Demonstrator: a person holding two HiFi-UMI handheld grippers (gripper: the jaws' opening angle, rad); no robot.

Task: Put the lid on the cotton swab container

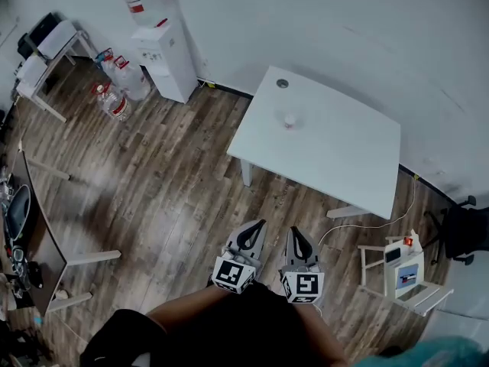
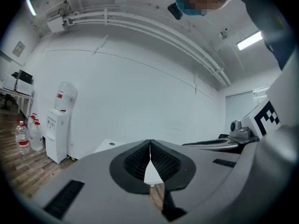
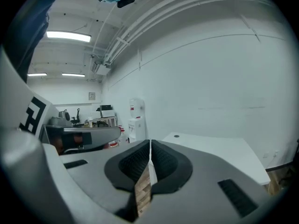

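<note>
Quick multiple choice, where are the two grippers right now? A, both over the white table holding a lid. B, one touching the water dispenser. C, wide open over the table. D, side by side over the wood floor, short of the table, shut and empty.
D: in the head view the left gripper and right gripper sit side by side over the wood floor, short of the white table, jaws together with nothing between them.

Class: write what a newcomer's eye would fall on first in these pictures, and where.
The left gripper and right gripper sit side by side low in the head view, jaws shut and empty. Beyond them a white table stands by the wall, and a water dispenser at upper left.
</note>
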